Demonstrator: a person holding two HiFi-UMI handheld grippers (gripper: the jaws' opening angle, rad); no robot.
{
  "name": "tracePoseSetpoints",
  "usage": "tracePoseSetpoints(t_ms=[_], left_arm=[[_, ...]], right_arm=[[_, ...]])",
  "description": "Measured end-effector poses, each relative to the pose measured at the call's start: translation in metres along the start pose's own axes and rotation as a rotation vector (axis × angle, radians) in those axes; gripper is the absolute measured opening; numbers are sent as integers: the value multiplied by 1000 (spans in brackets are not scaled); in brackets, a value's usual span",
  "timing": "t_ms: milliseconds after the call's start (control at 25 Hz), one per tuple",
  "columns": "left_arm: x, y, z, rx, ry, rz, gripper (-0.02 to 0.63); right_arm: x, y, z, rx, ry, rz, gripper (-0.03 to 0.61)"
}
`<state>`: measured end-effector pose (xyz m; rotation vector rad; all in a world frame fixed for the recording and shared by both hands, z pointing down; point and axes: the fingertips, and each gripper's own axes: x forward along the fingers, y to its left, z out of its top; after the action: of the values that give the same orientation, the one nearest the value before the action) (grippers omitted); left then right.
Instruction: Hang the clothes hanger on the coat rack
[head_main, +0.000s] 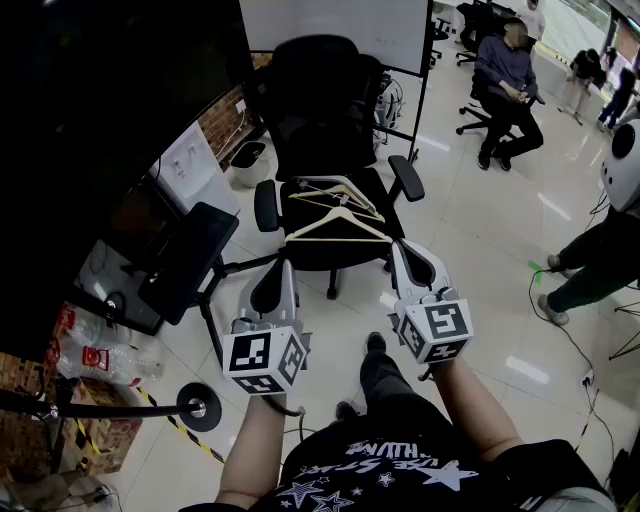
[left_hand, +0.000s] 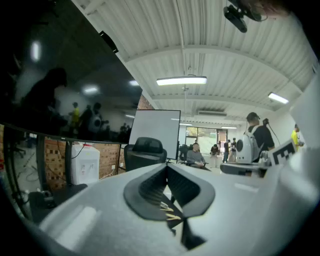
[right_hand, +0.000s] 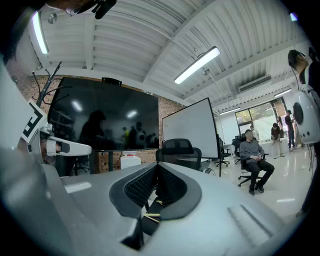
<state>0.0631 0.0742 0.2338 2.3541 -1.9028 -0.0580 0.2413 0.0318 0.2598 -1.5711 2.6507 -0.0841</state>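
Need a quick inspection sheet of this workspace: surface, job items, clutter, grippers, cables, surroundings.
Surface: seat of a black office chair; pale glossy floor.
Job's things: wooden hangers stacked on the seat; coat rack not clearly identifiable.
Clutter: plastic-wrapped bottles at lower left.
Grippers: left gripper and right gripper, jaws together, empty, pointed at the hangers.
Cables: black cable on the floor at right.
Surroundings: seated person, whiteboard, dark screen.
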Motion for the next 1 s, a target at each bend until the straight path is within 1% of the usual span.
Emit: tracePoseSetpoints(t_ms=[120,240,320,480,560,640,720,880,1000], left_arm=[[18,9,-1,20,-18,2,5],[45,17,-5,47,-21,11,5],[66,23,-8,47,-20,23,5],[114,37,-17,33,-21,56,5],[136,39,-22,44,0,78,5],[159,44,-24,61,29,97,5],[184,54,-25,68,43,111,5],[224,74,-31,72,49,140,5],[248,82,-42,61,73,151,5]], right_arm=[[26,-16,-7,1,-8,6,6],[57,-41,-18,26,-10,-8,6],[80,-58,-27,27,-6,-18,6],[126,-89,-45,-43,23,-19,6],[144,-101,-47,-66,26,3,6],[164,-108,-42,-66,10,33,6],[188,-116,-46,-63,9,53,6],[231,-129,-70,-66,47,94,6],[254,-133,-93,-74,96,115,6]])
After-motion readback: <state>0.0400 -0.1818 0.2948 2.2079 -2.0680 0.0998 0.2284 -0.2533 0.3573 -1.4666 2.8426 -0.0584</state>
